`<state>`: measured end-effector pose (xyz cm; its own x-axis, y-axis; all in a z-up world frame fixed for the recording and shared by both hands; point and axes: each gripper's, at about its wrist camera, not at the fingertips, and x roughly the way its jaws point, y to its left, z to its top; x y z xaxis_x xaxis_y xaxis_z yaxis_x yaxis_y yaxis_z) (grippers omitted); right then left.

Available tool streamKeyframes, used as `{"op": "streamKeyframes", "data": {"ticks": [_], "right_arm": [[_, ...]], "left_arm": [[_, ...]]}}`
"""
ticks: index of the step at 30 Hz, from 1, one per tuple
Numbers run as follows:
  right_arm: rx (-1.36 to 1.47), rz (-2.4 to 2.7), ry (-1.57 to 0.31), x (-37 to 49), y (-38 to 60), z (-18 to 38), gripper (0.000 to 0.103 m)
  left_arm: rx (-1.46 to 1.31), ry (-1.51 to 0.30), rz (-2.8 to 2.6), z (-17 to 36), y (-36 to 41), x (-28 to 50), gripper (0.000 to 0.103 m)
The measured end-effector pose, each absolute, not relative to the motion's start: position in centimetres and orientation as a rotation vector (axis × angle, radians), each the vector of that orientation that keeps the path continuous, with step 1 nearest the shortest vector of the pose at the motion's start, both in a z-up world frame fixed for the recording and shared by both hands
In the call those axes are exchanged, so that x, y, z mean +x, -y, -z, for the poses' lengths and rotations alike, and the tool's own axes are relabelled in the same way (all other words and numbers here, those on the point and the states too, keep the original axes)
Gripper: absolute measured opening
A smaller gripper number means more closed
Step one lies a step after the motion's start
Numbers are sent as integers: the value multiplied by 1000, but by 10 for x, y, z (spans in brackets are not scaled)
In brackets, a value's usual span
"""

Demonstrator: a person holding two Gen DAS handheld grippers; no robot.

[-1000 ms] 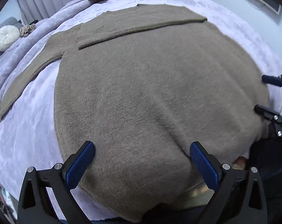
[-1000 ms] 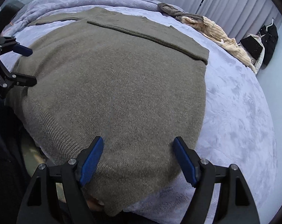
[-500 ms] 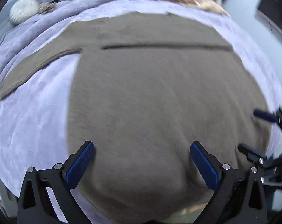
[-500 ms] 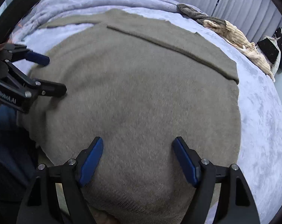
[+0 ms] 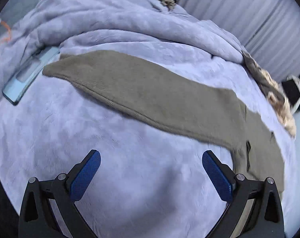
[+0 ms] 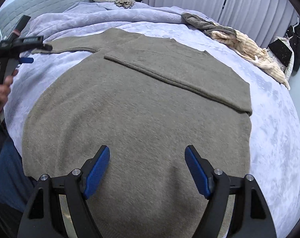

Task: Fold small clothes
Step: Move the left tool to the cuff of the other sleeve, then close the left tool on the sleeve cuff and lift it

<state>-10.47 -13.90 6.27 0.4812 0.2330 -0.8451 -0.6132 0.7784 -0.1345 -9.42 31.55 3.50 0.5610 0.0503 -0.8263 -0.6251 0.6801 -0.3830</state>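
Spread flat on a lavender bedspread (image 6: 269, 129), the soft, limp olive sweater (image 6: 130, 109) is best pinched at the outstretched sleeve's cuff (image 5: 56, 67), both the left gripper (image 5: 150, 170) and right gripper (image 6: 148, 168) being held agape, empty.

Both wrist views close above bed, sharing sweater (image 5: 150, 97) (image 6: 138, 107).

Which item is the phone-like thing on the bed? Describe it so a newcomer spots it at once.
Start at the lavender blanket covering the bed, then follow the brown sweater's outstretched sleeve to its cuff end. Just beyond that cuff, partly tucked under a bunched blanket fold, lies a flat pale-blue rectangular slab. It is the only hard, smooth-edged thing there; everything around it is soft fabric.
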Motion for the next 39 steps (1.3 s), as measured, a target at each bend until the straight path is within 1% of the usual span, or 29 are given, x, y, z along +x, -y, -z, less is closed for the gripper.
{"op": "streamKeyframes", "data": {"ticks": [3, 6, 11, 12, 13, 14, 15, 16, 20, 25, 27, 29, 30, 31, 32, 33, 34, 38, 39], "right_arm": [[-469, -542, -947, -102, 127, -63, 81], [-483, -539, -945, -102, 115, -65, 81], [-510, -525, -969, -93, 96, -66, 81], [-515, -525, -971, -91, 92, -66, 81], [-523, -526, -975, -88, 88, -66, 81], [-530, -526, -976, -87, 85, -67, 81], [-536, -528, -975, -85, 81, -68, 81], [-542, -533, -974, -82, 77, -69, 81], [-550, -558, -971, -67, 60, -73, 81], [-519, -571, -940, -24, 23, -81, 81], [-458, -565, -965, 7, 4, -80, 81], [-418, -524, -988, 38, -18, -74, 81], [-400, -506, -1000, 47, -26, -73, 81], [-364, -500, -1015, 55, -34, -72, 81], [-332, -505, -1023, 58, -39, -72, 81], [-306, -518, -1028, 59, -43, -72, 81], [-295, -535, -1030, 56, -48, -72, 81], [-354, -571, -1032, 41, -64, -61, 81], [-367, -579, -1036, 37, -67, -58, 81]], "left_arm": [[-1034, -829, -421, -1, -381, -97, 103], [-1230, -702, -395, 16, -420, -99, 102], [-1320, -587, -359, 24, -458, -88, 102], [-1341, -558, -347, 28, -464, -87, 99], [-1338, -538, -352, 28, -466, -88, 89], [-1322, -531, -351, 25, -469, -89, 54], [-1307, -547, -334, 26, -470, -86, 22], [-1303, -569, -325, 27, -471, -83, 14], [-1232, -585, -375, 23, -467, -85, 14], [-1118, -554, -416, -10, -468, -103, 14], [-1070, -590, -429, -15, -466, -99, 14], [-1082, -657, -441, -5, -466, -93, 15], [-1115, -680, -443, 5, -469, -95, 27], [-1157, -678, -422, 14, -472, -98, 44], [-1213, -642, -370, 22, -475, -102, 72], [-1267, -561, -311, 27, -478, -109, 76], [-1273, -531, -319, 26, -479, -113, 76], [-1236, -525, -331, 25, -482, -104, 75], [-1221, -528, -340, 26, -481, -101, 64]]}}
